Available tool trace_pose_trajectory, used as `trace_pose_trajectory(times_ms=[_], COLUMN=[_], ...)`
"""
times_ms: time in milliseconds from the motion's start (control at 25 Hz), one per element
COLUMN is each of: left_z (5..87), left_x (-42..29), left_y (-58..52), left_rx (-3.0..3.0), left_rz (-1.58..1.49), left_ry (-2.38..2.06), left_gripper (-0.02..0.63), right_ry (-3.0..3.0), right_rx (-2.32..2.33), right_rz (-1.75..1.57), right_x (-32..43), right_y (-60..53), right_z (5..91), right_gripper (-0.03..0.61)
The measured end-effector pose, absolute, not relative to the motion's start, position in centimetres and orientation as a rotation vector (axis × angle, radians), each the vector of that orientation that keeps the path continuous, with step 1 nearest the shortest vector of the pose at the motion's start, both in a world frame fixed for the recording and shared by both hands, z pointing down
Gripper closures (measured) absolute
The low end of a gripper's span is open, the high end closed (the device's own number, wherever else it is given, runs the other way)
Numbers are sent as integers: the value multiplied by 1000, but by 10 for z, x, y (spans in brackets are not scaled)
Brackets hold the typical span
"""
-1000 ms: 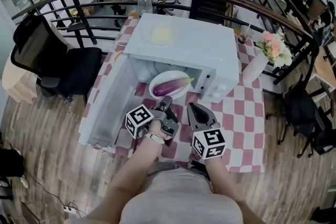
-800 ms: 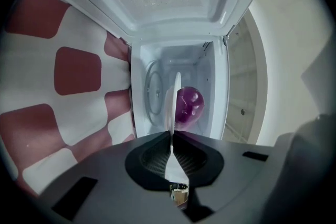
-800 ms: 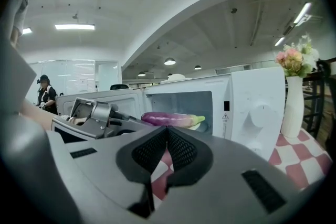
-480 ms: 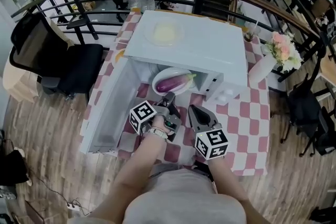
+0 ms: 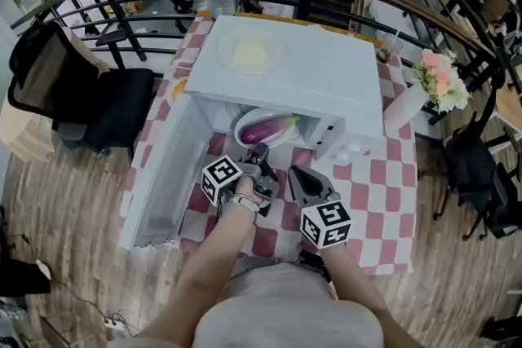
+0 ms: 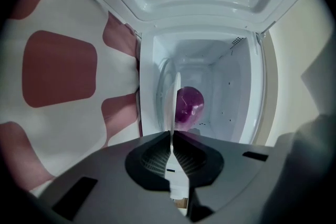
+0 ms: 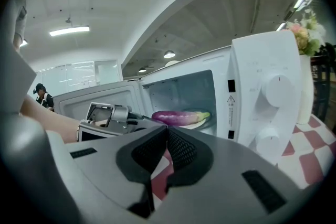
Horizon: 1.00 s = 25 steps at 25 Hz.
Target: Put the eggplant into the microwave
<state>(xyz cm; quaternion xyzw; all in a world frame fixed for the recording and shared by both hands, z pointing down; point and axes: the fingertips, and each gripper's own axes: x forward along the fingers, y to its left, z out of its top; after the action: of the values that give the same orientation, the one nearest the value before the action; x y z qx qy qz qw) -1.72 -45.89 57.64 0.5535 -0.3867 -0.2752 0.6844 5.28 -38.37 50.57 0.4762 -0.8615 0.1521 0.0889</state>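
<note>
Head view: an open microwave [image 5: 302,69] stands on a bench covered with a red-and-white checked cloth [image 5: 371,175], its door [image 5: 167,167] swung out to the left. The eggplant [image 5: 267,129] lies on a white plate [image 5: 239,130] just inside the cavity mouth. The left hand-held gripper [image 5: 261,151] reaches the plate's near rim; the right hand-held gripper [image 5: 292,174] hovers beside it over the cloth.

Left gripper view: the jaws are narrow, pinching the plate's thin rim [image 6: 175,97], seen edge-on, with the purple eggplant [image 6: 188,107] behind it in the cavity.

Right gripper view: the jaws meet with nothing between them. Beyond them, the eggplant [image 7: 178,116] rests on its plate inside the microwave [image 7: 262,86].
</note>
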Motion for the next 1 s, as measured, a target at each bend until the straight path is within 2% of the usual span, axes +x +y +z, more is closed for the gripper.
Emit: trace_pose_trajectory(times_ms=[1000], left_z=[593], left_x=[-18], left_y=[-480], left_rx=[1172], left_rz=[-635], left_ry=[-860], left_gripper=[598], right_ry=[-2523], right_rx=[1399], right_rz=[433], right_x=[41], right_y=[-390], right_z=[521], right_gripper=[552])
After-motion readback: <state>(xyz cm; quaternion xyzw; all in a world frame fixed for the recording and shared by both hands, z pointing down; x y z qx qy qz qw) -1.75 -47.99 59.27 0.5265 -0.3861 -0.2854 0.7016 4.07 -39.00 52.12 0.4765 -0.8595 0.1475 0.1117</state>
